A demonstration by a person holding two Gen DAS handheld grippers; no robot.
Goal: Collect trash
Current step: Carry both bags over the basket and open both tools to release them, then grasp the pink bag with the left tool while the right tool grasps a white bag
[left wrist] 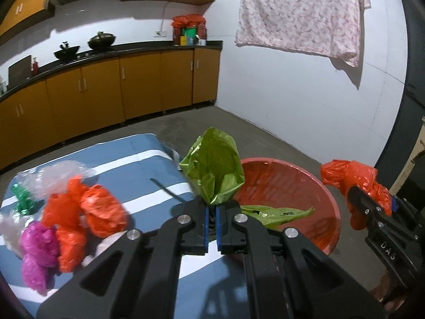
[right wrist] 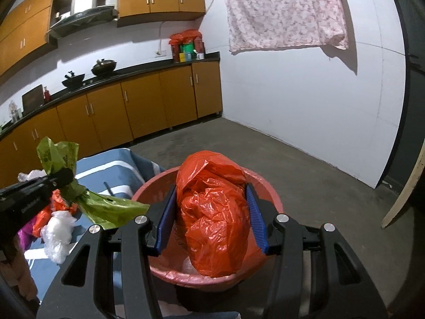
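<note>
Your left fingers (left wrist: 211, 222) clamp the green bag (left wrist: 213, 171); right fingers (right wrist: 253, 212) pinch the orange bag (right wrist: 212, 218) above the red basin (right wrist: 265, 186), positioned for dropping.

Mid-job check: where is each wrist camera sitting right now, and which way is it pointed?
Left wrist: rides the left gripper, facing the kitchen corner; jaws shut on the green bag, right gripper at its right.
Right wrist: rides the right gripper above the red basin; jaws around the orange bag.
Shared: basin, both bags, blue striped table.
</note>
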